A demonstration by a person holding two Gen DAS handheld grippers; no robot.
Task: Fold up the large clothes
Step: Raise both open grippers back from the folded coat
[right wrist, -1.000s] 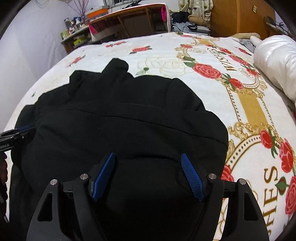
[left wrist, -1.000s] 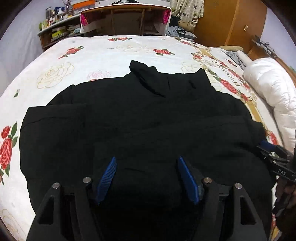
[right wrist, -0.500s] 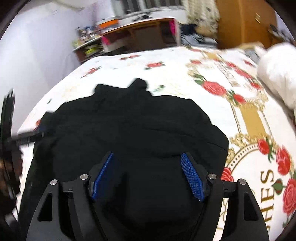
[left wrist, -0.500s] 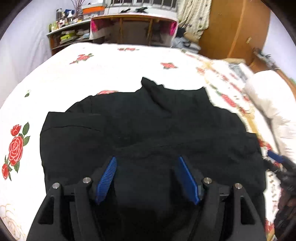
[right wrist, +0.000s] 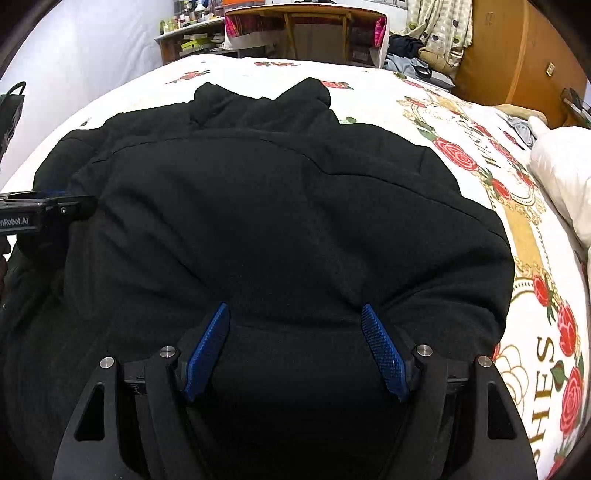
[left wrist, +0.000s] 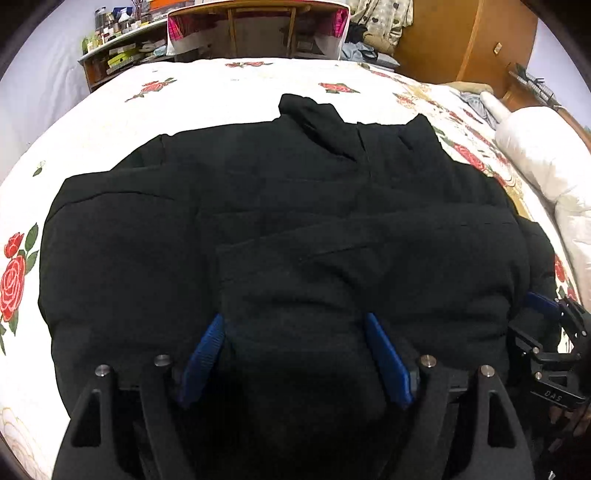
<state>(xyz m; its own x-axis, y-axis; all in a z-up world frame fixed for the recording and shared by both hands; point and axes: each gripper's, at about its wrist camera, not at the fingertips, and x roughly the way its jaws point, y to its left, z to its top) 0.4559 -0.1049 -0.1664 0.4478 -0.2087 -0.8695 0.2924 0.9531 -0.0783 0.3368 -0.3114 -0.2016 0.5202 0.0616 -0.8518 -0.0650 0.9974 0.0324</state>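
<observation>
One black garment (left wrist: 295, 229), large, spread on the bed (left wrist: 229, 96); a thick near edge of it bulges up between both sets of jaws. Two grippers in play, one per hand.

Left gripper (left wrist: 295, 354): jaws apart, blue pads wide either side of a raised fold of the black garment. Cloth sits in the gap, but the pads do not visibly pinch it. Left of the jaws: a folded-in flap of the garment, then bedspread with one big red rose (left wrist: 13, 280) at the edge. Ahead of the jaws: collar end (left wrist: 314, 110) of the garment, pointing away. Far right of the jaws, the right gripper (left wrist: 546, 343) pokes in at the garment's right edge.

Right gripper (right wrist: 295, 347): jaws apart as well, the same bulge of fabric between the pads, no clear clamp. Left of its jaws, the left gripper (right wrist: 40, 210) shows side-on at the garment's left edge. Ahead: collar, two peaks visible. Right of the jaws: bare bedspread with gold band and roses, lettering partly readable.

Surroundings, beyond the jaws: one cluttered shelf (left wrist: 114, 55) far left, one wooden desk (left wrist: 258, 22) beyond the bed, one wooden wardrobe (left wrist: 465, 40) far right, one white duvet (left wrist: 539, 155) bundled along the right side of the bed. Clothes heap (right wrist: 417, 55) between desk and wardrobe.

Nothing lies on top of the garment.
</observation>
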